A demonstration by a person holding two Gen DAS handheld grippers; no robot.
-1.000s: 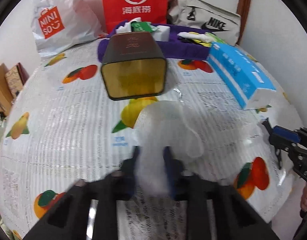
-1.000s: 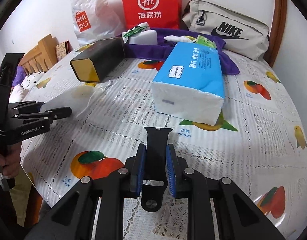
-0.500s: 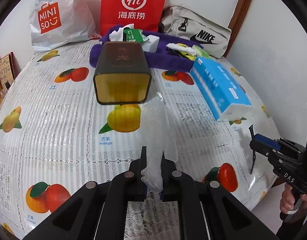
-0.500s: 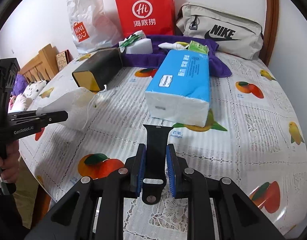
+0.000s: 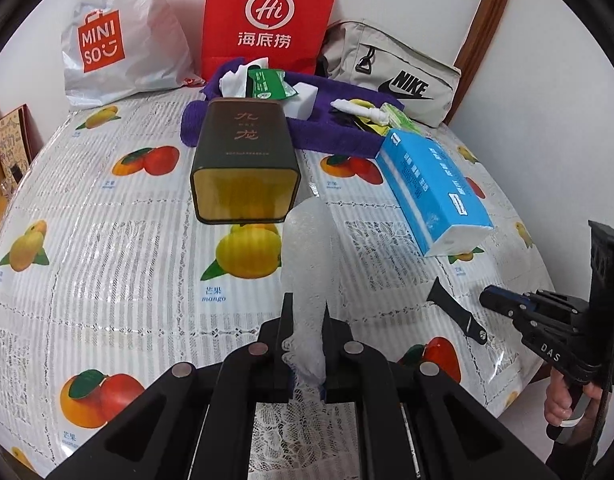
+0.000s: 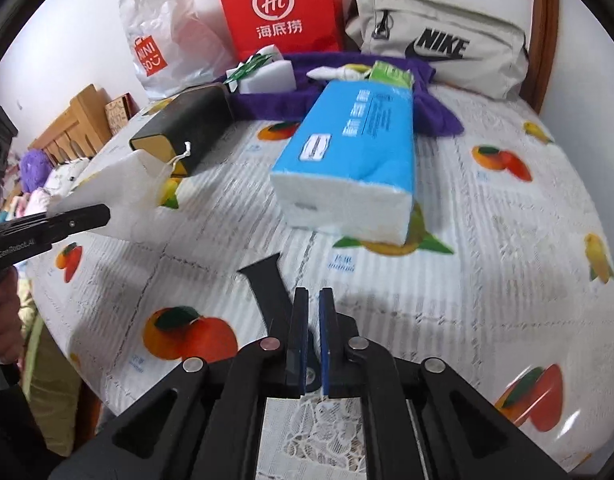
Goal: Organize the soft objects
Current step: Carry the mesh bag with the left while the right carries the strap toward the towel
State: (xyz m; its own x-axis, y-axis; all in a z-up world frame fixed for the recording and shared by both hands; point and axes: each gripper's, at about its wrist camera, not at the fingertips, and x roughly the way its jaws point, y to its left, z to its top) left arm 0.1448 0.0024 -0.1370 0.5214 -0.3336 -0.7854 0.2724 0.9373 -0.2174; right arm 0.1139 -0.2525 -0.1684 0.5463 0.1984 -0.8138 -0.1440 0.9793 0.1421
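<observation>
Behind, bags read MINISO (image 5: 101, 46) and NIKE (image 5: 407, 88); left fingers (image 5: 285, 320) grasp mesh pouch (image 5: 307, 248), right fingers (image 6: 297, 328) clenched empty.

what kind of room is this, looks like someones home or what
Most likely a home, probably a living or bedroom corner. A round table with a fruit-print plastic cloth stands against a white wall, with a red paper shopping bag and a beige Nike waist bag on it, and a wooden headboard-like frame shows beyond.

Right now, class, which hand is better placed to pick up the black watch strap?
Right. The watch strap lies just beside the right gripper, whose jaws are shut and empty; the left gripper is clamped on a white mesh pouch.
</observation>
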